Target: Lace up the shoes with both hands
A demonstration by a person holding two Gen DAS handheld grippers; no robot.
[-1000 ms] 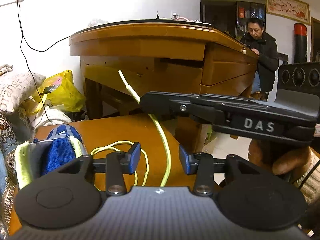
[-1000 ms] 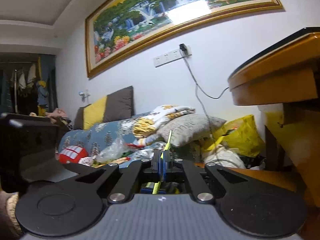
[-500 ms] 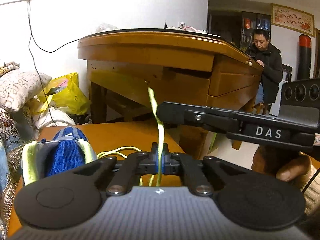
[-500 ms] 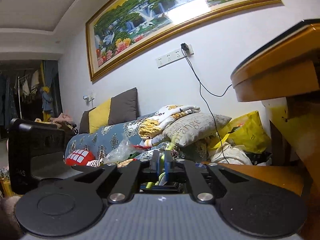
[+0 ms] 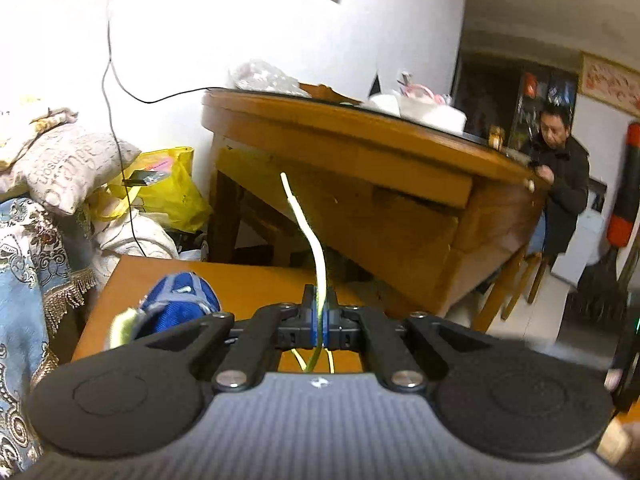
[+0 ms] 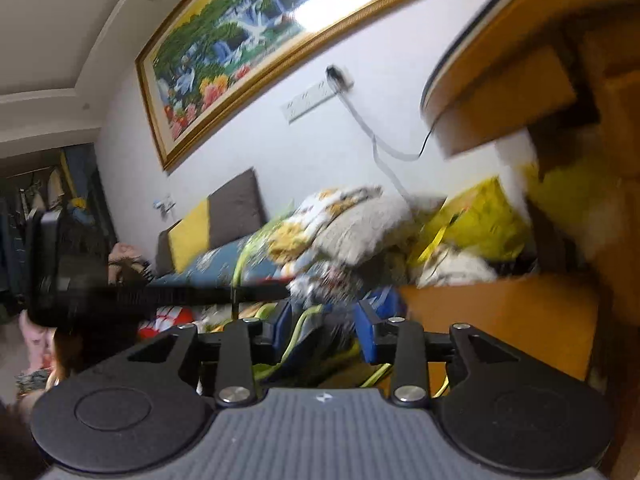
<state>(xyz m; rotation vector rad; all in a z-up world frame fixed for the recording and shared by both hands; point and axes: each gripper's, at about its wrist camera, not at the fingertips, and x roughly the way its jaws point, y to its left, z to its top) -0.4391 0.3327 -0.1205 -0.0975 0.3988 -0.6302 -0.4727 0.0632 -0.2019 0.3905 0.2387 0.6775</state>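
From the left wrist view, a grey pillow (image 5: 66, 164) at the left edge carries printed script that looks like "orange", though the blur makes the reading unsure. Right of it sits a yellow bag (image 5: 168, 196). The blue shoe (image 5: 180, 308) rests low and left of centre on the small wooden table (image 5: 248, 284). At centre the left gripper (image 5: 320, 322) is pinched tight on the yellow-green lace (image 5: 310, 240), whose free end rises up the middle of the frame in front of the big table (image 5: 360, 148). A man in a dark jacket (image 5: 560, 184) sits at the far right.

From the right wrist view, the left gripper's black body (image 6: 160, 296) crosses the left half with the lace (image 6: 238, 268) running up past it. A framed landscape painting (image 6: 256, 36) hangs upper left. At bottom centre the right gripper (image 6: 322, 330) stands spread wide, holding nothing, the blurred shoe (image 6: 316, 328) between its blue pads (image 6: 366, 330).
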